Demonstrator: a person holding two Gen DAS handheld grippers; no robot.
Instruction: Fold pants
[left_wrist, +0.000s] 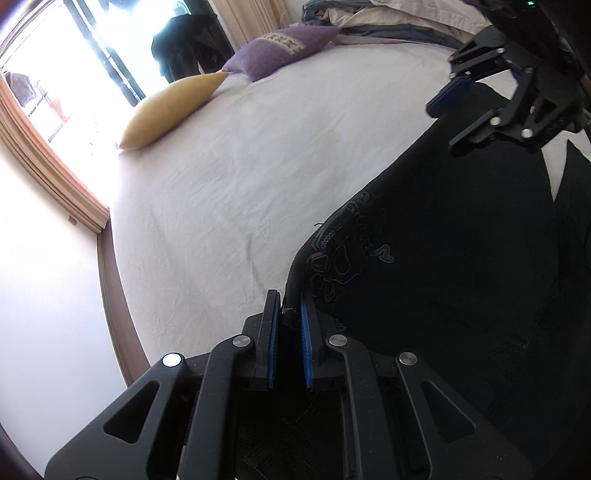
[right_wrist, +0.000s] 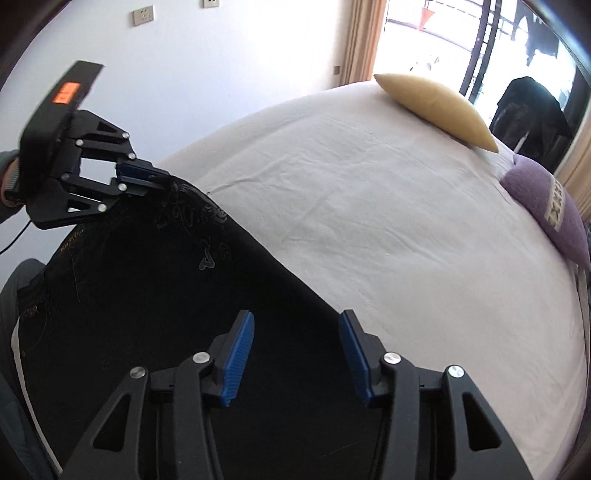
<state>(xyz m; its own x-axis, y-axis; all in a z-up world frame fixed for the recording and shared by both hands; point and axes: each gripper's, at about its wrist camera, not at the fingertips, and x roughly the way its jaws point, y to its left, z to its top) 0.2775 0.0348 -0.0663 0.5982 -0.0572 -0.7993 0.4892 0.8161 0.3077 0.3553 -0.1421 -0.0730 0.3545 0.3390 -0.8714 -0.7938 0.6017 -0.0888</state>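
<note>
Black pants (left_wrist: 443, 277) with a faint embroidered design lie on the white bed sheet (left_wrist: 240, 166). My left gripper (left_wrist: 290, 306) is shut on a corner of the pants' edge; it also shows in the right wrist view (right_wrist: 162, 179), pinching the pants (right_wrist: 147, 295) at their top corner. My right gripper (right_wrist: 295, 325) is open and empty, just above the pants' edge near the sheet (right_wrist: 369, 221). It also shows in the left wrist view (left_wrist: 443, 122) at the upper right, open above the far part of the pants.
A yellow pillow (left_wrist: 170, 110) and a purple cushion (left_wrist: 280, 50) lie at the far side of the bed, also in the right wrist view (right_wrist: 436, 107) (right_wrist: 546, 210). Crumpled bedding (left_wrist: 369, 18) is piled beyond. A bright window and white wall border the bed.
</note>
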